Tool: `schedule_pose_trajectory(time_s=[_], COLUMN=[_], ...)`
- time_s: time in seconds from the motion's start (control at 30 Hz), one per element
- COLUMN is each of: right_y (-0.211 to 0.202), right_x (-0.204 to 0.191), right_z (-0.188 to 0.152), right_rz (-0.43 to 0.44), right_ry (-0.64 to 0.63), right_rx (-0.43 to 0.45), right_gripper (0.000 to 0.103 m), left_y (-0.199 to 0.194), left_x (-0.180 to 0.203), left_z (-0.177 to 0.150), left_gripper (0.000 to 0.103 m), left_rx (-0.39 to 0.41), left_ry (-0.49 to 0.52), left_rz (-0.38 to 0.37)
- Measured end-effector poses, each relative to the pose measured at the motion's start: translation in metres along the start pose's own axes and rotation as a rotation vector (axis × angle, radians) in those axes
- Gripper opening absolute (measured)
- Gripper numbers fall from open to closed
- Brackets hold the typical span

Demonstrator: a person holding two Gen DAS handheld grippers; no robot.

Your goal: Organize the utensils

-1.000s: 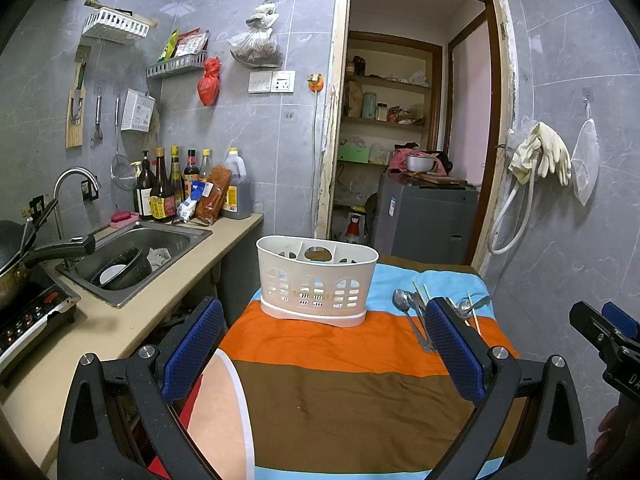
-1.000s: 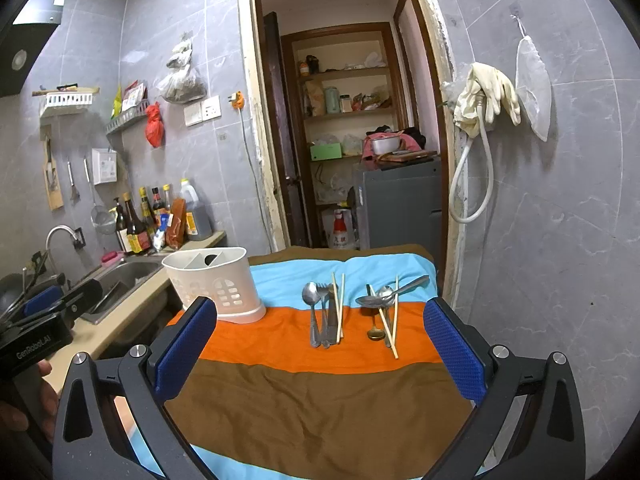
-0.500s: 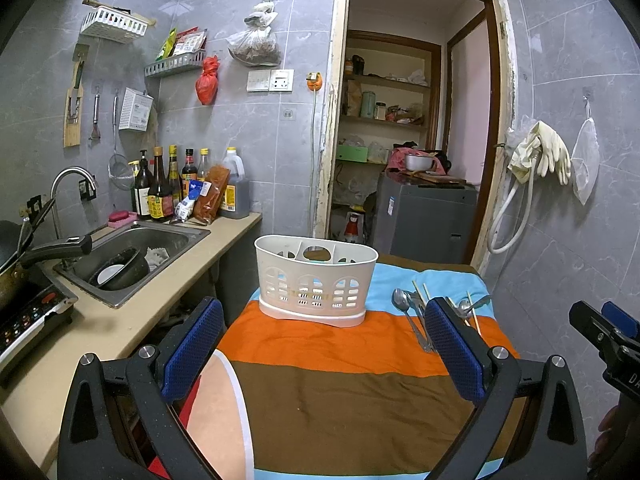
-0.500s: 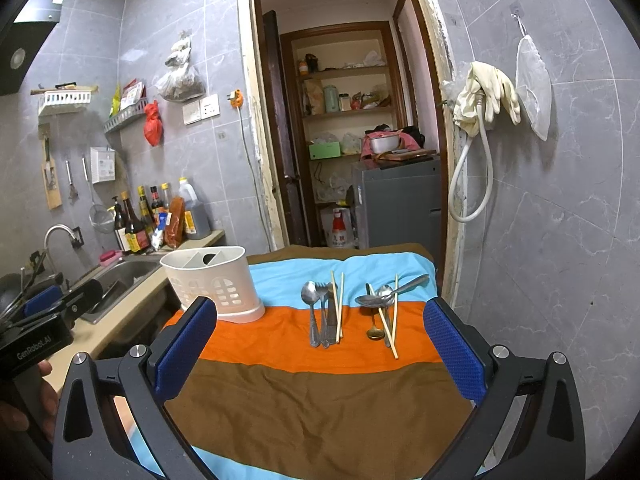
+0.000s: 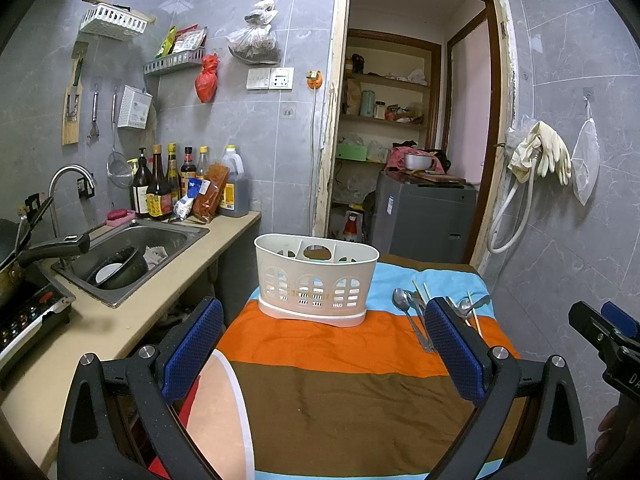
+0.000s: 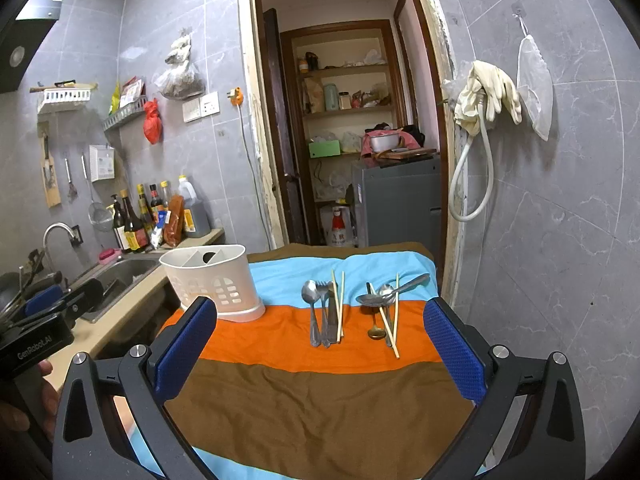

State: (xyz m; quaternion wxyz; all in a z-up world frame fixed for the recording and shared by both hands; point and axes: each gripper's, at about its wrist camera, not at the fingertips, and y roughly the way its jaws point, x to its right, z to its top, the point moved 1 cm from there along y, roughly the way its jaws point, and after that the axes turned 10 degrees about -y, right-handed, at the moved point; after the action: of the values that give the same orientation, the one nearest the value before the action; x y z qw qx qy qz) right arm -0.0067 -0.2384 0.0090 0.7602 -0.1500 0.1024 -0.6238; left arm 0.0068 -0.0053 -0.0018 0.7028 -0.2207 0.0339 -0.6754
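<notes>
A white slotted utensil holder (image 5: 316,280) stands on the striped cloth (image 5: 328,408), also in the right wrist view (image 6: 214,280). Two groups of utensils lie on the cloth to its right: a spoon, fork and chopsticks (image 6: 325,312), and spoons with chopsticks (image 6: 382,308). In the left wrist view the utensils (image 5: 412,312) are partly hidden behind a finger. My left gripper (image 5: 324,344) is open and empty, held back from the holder. My right gripper (image 6: 320,344) is open and empty, held back from the utensils.
A counter with a sink (image 5: 132,256) holding dishes runs along the left, with bottles (image 5: 172,188) at its back and a stove (image 5: 28,312) near me. A doorway (image 6: 352,140) opens behind the table. The tiled wall with gloves (image 6: 488,92) is close on the right.
Both views have drifted only slightly; the grippers stay open and nothing on the cloth has moved.
</notes>
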Motion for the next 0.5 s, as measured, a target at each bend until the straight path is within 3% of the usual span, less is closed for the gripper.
schedule_pose_trajectory(time_s=[0.5], right_y=[-0.0024], right_x=[-0.003], right_z=[0.0023], right_rz=[-0.001], right_ry=[0.0], right_rx=[-0.006], right_gripper=[0.103], left_y=[-0.0033], left_x=[0.007], left_z=[-0.0028], left_gripper=[0.099], left_rx=[-0.004], left_ry=[-0.001], left_rz=[-0.004])
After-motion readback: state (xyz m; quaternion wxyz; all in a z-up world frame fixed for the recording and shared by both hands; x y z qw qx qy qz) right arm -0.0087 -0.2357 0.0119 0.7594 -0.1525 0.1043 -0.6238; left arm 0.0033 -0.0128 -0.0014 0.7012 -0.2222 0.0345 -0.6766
